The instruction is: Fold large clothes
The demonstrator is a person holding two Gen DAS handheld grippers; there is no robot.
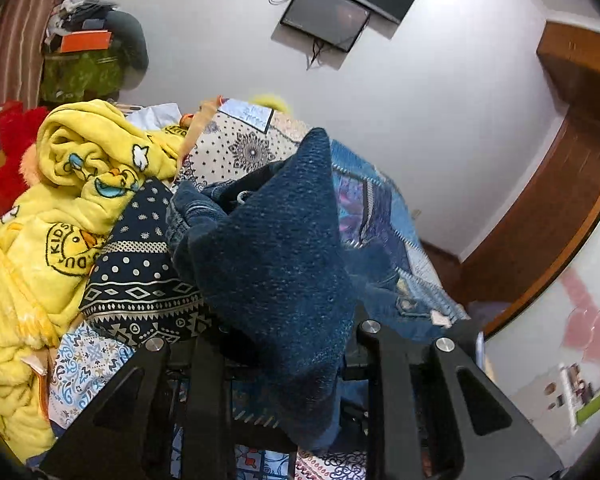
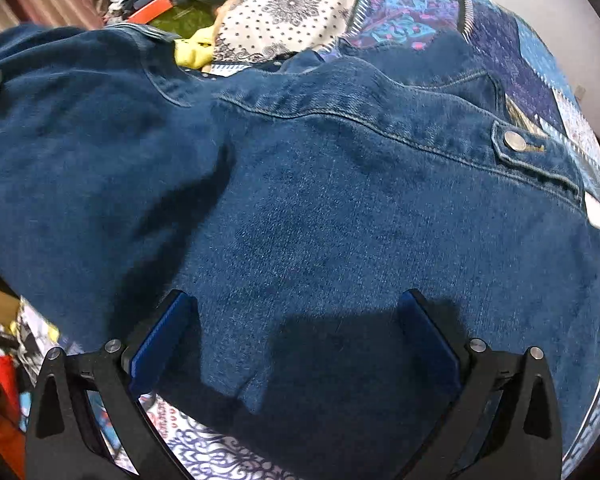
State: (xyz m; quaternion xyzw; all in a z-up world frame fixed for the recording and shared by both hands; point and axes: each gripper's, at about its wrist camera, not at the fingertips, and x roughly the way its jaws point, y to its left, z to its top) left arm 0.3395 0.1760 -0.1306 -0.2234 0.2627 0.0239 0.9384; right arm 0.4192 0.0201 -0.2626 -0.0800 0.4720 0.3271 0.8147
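Observation:
A dark blue denim jacket (image 2: 320, 208) lies spread over a patchwork bedspread (image 2: 428, 20), a metal button (image 2: 515, 140) on its tab at the right. My right gripper (image 2: 296, 312) is open just above the jacket's near edge, its blue pads (image 2: 162, 340) wide apart and holding nothing. In the left wrist view my left gripper (image 1: 284, 360) is shut on a fold of the denim jacket (image 1: 276, 264), which stands lifted in a peak above the bed and hides the fingertips.
A yellow fleece blanket (image 1: 60, 208) is heaped at the left on the bedspread (image 1: 140, 280). A red plush item (image 1: 8, 152) and a cluttered green-covered stand (image 1: 84, 68) sit behind it. A monitor (image 1: 332, 12) hangs on the wall. A brown wooden door frame (image 1: 560, 184) is at the right.

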